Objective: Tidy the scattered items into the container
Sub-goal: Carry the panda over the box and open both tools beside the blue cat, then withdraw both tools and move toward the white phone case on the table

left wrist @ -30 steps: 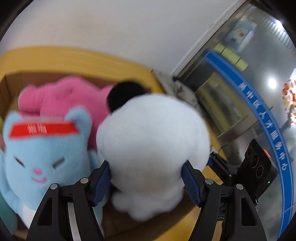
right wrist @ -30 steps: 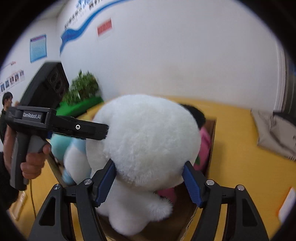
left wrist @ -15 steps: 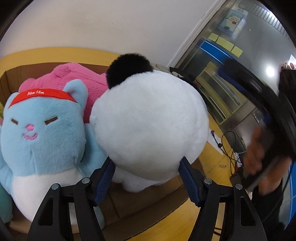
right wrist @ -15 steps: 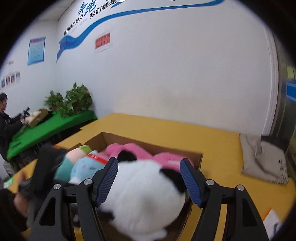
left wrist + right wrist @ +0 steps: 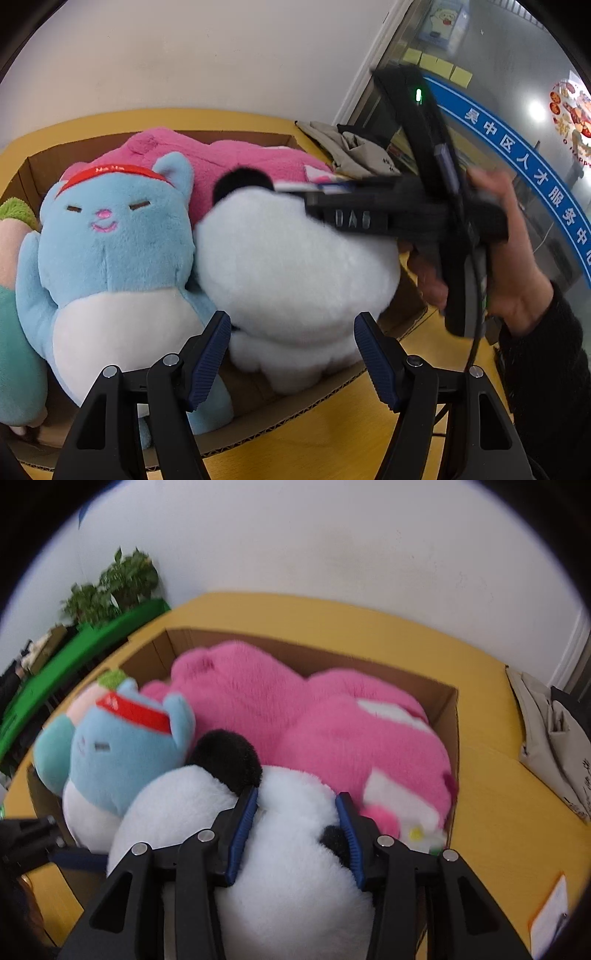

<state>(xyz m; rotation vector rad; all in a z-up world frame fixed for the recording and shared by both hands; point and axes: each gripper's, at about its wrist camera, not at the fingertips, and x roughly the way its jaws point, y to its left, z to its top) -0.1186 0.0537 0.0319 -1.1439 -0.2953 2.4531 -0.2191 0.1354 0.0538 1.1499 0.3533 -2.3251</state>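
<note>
We press the panda plush (image 5: 266,849) deeper into the box (image 5: 448,716) — right gripper (image 5: 297,838) closing on its head, left gripper (image 5: 293,363) spread wide, released — and we nudge left.

A white panda plush (image 5: 280,853) with black ears is seen beside a light-blue cat plush (image 5: 110,266) marked by a white belly, pink nose and red headband. A bright pink plush (image 5: 295,716) with white patches is packed in the brown cardboard box (image 5: 448,716), set on a yellow table (image 5: 498,812).
</note>
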